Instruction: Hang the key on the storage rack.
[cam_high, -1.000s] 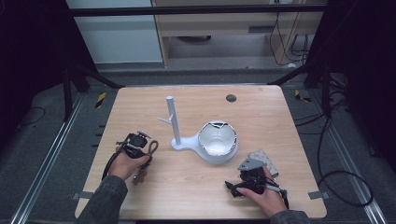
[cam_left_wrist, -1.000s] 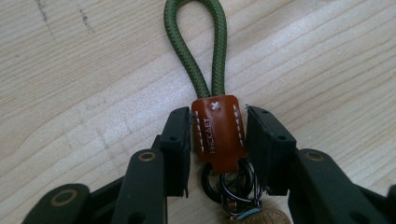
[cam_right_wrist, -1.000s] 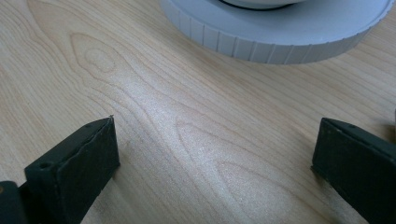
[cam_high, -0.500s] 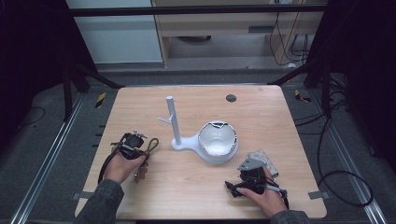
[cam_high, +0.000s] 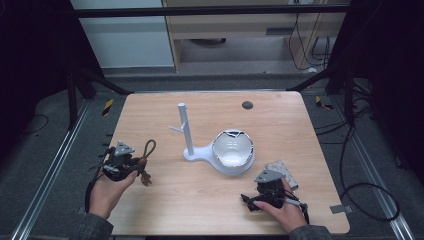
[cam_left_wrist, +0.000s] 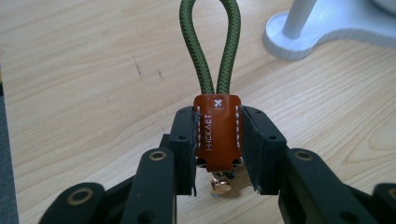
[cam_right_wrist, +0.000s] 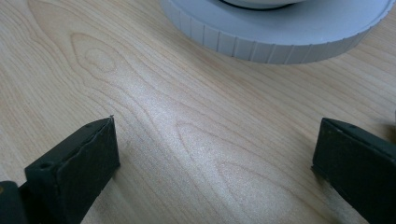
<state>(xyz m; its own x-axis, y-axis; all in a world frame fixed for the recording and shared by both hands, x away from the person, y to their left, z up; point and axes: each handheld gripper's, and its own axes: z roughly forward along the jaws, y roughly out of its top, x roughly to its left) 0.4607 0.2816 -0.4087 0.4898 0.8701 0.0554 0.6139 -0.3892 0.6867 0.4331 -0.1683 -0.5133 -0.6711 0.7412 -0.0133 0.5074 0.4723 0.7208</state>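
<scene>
A key fob, a brown leather tab (cam_left_wrist: 218, 135) with a green rope loop (cam_left_wrist: 210, 46), is pinched between the jaws of my left gripper (cam_left_wrist: 218, 140), which is shut on the tab. A metal clasp hangs under it. In the high view the left gripper (cam_high: 138, 164) is held above the table's left part, and the loop (cam_high: 149, 146) sticks out toward the white stand (cam_high: 183, 125). My right gripper (cam_high: 257, 192) rests near the front right edge. Its jaws stand wide apart over bare wood (cam_right_wrist: 215, 158), just short of the white dish (cam_right_wrist: 280, 28).
The white stand's base joins a round white dish (cam_high: 233, 152) at mid table; the base (cam_left_wrist: 327, 28) lies ahead of the left gripper. A small patterned pouch (cam_high: 283, 170) lies beside the right hand. A dark round hole (cam_high: 247, 105) marks the far side of the table.
My left gripper has moved left, away from the stand, and risen with the key fob in its jaws. The right hand has kept still.
</scene>
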